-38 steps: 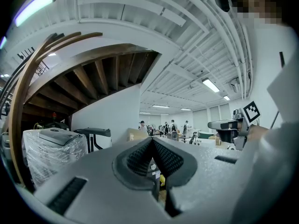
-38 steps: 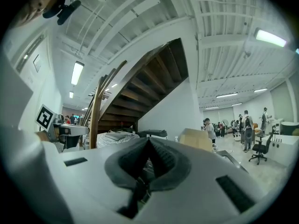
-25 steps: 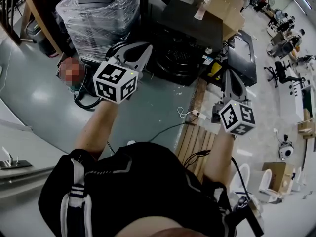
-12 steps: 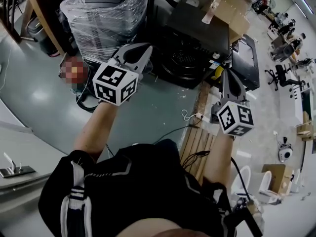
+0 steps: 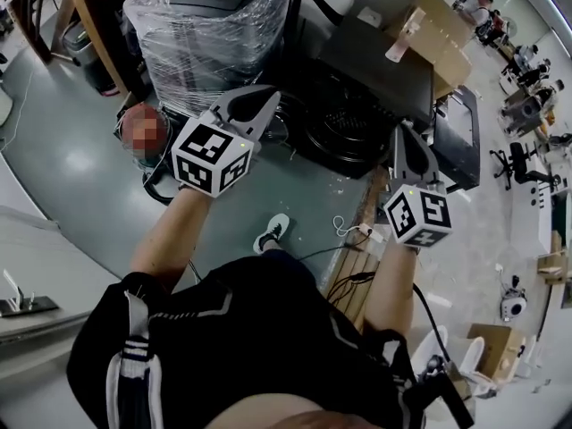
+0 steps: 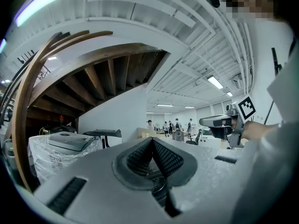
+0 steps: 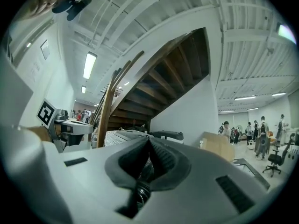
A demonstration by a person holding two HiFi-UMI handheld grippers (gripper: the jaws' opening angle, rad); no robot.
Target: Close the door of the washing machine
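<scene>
Left hand-held gripper (image 5: 266, 96) and right hand-held gripper (image 5: 402, 137) are pointing level, both with jaws closed on nothing. The black washing machine (image 5: 375, 56) is standing upright on the floor (image 5: 71, 150), just beyond and between them. Its round front opening (image 5: 335, 128) is facing the person; door position unreadable. A plastic-wrapped appliance (image 5: 210, 29) is standing left of the washing machine.

wrapped machine (image 5: 207, 36) left, cardboard box (image 5: 440, 41) right

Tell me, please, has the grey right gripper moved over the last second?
Yes. The grey right gripper has shifted left, off the flat black panel onto the black machine.
</scene>
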